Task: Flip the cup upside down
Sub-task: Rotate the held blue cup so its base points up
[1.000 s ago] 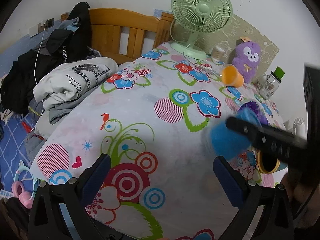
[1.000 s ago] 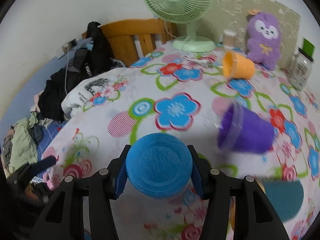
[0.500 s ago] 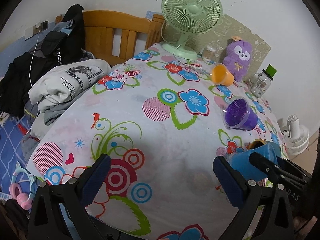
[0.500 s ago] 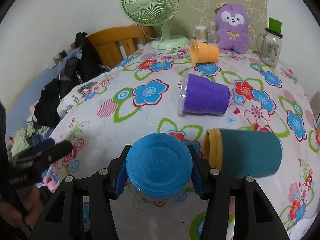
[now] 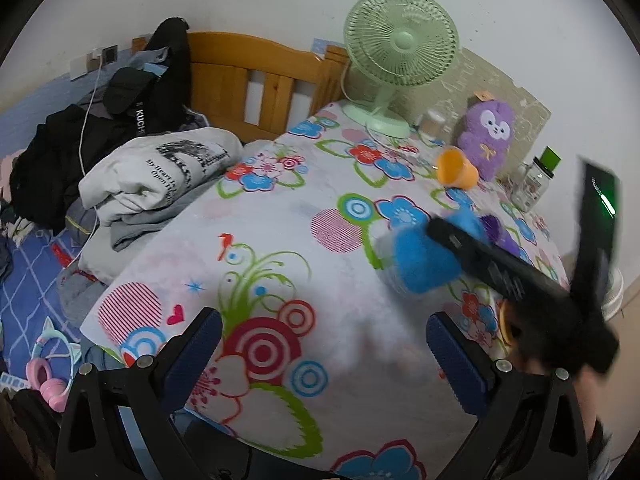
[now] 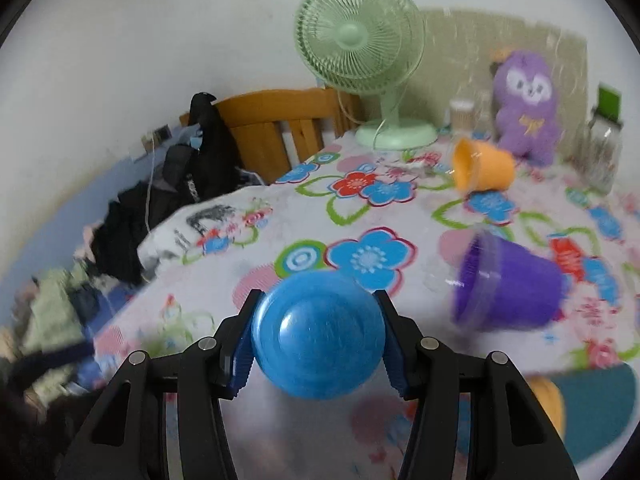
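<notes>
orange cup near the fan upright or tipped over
Tipped over: the orange cup lies on its side on the flowered tablecloth, open mouth facing left in the right wrist view.

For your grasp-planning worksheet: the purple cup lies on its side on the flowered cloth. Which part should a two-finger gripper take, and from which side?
Grip the purple cup across its ribbed tapered wall near mid-body, coming from above, fingers straddling it. Its open mouth faces left toward the blue cup, so the rounded sides are exposed.
</notes>
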Demonstrator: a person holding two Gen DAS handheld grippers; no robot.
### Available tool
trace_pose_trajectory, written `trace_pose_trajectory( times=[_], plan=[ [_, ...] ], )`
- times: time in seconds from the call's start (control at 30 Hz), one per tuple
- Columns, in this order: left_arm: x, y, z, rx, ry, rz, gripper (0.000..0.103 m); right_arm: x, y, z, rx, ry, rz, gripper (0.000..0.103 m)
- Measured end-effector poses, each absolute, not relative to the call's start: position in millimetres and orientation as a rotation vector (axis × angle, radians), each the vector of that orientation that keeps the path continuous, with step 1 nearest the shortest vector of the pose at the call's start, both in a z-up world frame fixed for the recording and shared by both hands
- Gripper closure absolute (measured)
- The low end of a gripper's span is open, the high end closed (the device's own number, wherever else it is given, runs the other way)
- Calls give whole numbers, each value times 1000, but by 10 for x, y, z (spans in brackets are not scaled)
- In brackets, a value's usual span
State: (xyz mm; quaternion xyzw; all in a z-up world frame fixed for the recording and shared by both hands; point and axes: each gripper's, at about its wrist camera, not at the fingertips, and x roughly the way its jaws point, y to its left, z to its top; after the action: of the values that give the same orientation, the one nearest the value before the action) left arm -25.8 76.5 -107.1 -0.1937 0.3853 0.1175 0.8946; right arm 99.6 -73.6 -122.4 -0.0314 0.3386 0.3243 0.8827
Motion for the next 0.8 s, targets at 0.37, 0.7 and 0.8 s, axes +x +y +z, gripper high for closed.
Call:
trace_pose_trajectory(
  times=[0.37, 0.7, 0.8],
  plan=[
    [-144, 621, -1156, -385, 829, 184, 0, 692, -1133, -1123, -98, 817, 544, 51],
    [-197, 490, -1163, -364, 841, 183, 0, 411, -1295, -1187, -204, 831, 475, 57],
    [-210, 422, -1156, -348, 844, 176, 0, 361, -1308, -1212, -192, 839, 484, 57]
  ],
)
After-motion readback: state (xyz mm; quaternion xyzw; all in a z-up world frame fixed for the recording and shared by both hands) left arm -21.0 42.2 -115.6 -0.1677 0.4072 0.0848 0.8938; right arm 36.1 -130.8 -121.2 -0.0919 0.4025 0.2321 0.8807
